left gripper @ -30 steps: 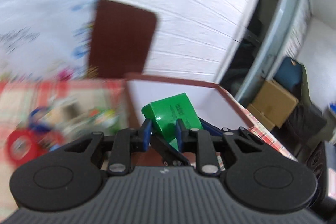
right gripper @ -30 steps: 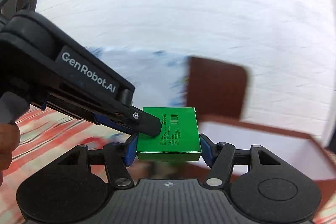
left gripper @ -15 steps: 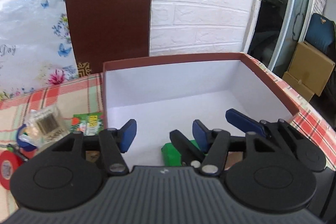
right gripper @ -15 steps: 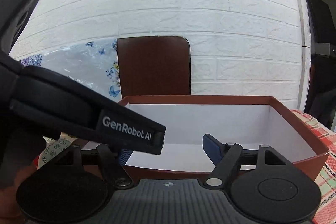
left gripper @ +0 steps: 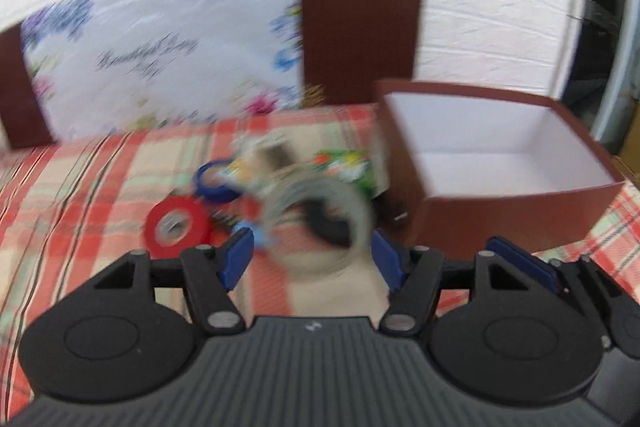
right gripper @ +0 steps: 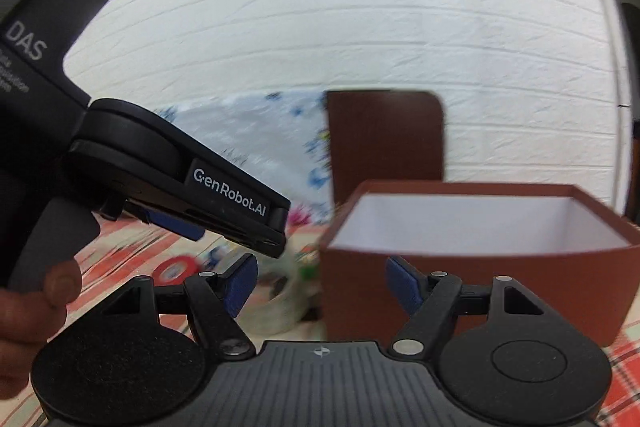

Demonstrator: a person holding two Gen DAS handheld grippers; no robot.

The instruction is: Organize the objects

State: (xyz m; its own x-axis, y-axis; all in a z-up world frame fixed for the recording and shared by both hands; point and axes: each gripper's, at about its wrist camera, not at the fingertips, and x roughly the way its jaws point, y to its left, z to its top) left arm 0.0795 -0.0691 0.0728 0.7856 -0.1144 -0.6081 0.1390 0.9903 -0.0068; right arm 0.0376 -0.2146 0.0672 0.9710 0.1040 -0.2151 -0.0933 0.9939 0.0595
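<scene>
My left gripper [left gripper: 312, 259] is open and empty above the checked tablecloth, just before a clear tape roll [left gripper: 320, 219]. Beyond it lie a red tape roll [left gripper: 176, 225], a blue tape roll [left gripper: 212, 181], a small clear packet [left gripper: 266, 159] and a green packet [left gripper: 346, 167], all blurred. The brown box [left gripper: 516, 215] with white inside stands to the right. My right gripper [right gripper: 320, 283] is open and empty, in front of the box's left corner [right gripper: 400, 291]. The left gripper's body [right gripper: 180, 195] crosses the right wrist view. The green carton is not visible.
A brown chair back [left gripper: 360, 27] and a floral plastic cover [left gripper: 160, 55] stand behind the table against a white brick wall. The tape rolls show small in the right wrist view [right gripper: 276, 307].
Both grippers let go of the green carton into the box, opened, then pulled back to the left. The left view now faces the tape rolls instead of the box's inside.
</scene>
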